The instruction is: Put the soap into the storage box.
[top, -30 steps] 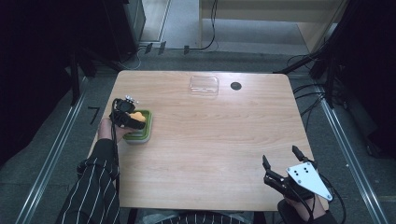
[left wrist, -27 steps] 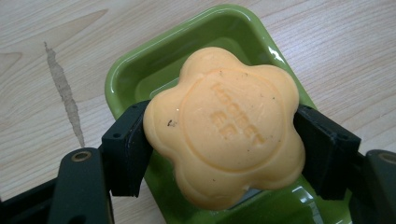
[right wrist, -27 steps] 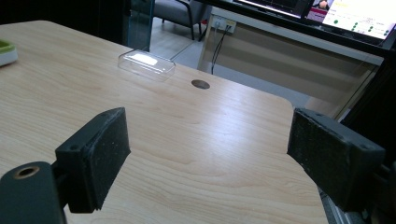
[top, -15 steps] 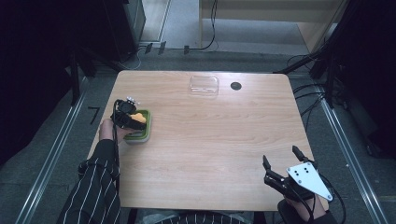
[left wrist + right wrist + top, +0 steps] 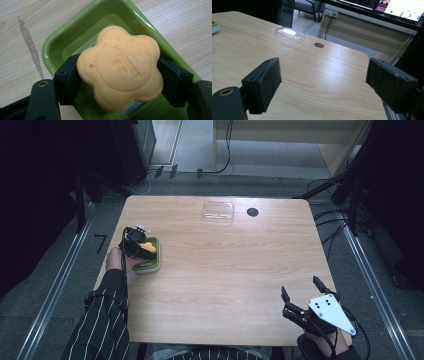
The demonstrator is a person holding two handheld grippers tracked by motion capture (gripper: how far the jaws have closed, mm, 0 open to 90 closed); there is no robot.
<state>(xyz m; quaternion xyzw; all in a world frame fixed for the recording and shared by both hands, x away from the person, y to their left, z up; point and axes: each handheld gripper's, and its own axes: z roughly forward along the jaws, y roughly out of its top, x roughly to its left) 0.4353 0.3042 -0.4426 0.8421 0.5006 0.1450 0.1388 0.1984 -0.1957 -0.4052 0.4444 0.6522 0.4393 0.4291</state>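
An orange flower-shaped soap [image 5: 120,67] is clamped between the black jaws of my left gripper [image 5: 118,75], just above a green soap dish [image 5: 75,42]. From above, the same soap [image 5: 148,246] and left gripper [image 5: 136,242] hang over the green dish [image 5: 152,265] at the table's left edge. My right gripper [image 5: 302,292] rests open near the front right corner, nothing between its pads [image 5: 265,80]. A clear plastic lid [image 5: 218,212] lies at the far middle of the table; it also shows as a clear lid [image 5: 290,34] ahead of the right gripper.
A small dark round hole [image 5: 252,212] sits in the wooden table [image 5: 235,270] right of the lid. A striped sleeve [image 5: 102,320] reaches in from the front left. Cables and dark stands surround the table on the floor.
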